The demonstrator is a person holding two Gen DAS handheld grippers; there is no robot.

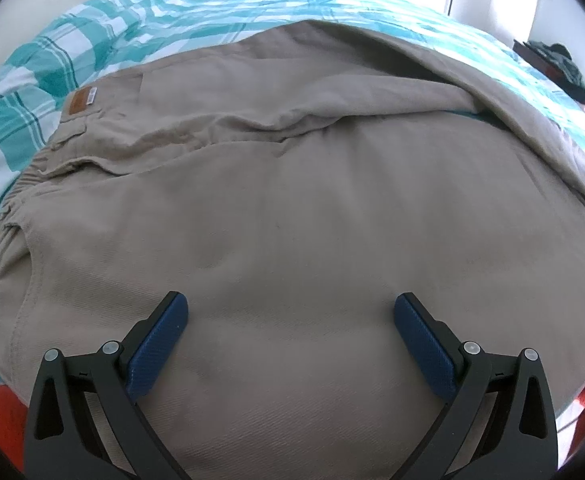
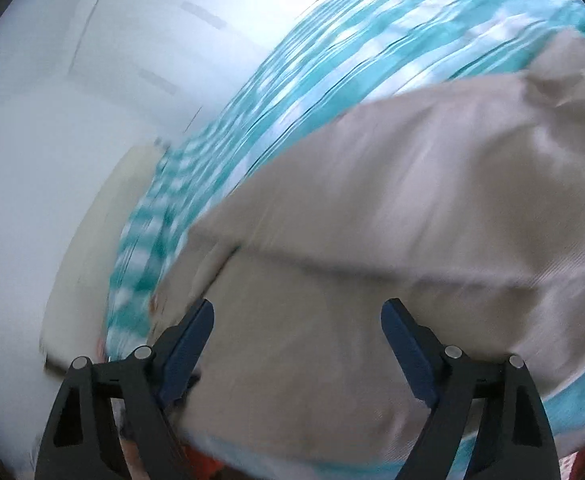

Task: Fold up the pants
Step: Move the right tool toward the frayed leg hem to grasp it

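Nearest my left gripper (image 1: 291, 312), its jaws spread wide and holding nothing, I see the beige pants (image 1: 292, 208) lying flat on the teal checked bedspread (image 1: 72, 52): elastic waistband (image 1: 24, 184) and leather patch (image 1: 80, 101) at left, one leg folded across at far right. Only this view is sharp. My right gripper (image 2: 297, 320), likewise released, shows blurred pants (image 2: 412, 220). Far right, dark clothing (image 1: 560, 64).
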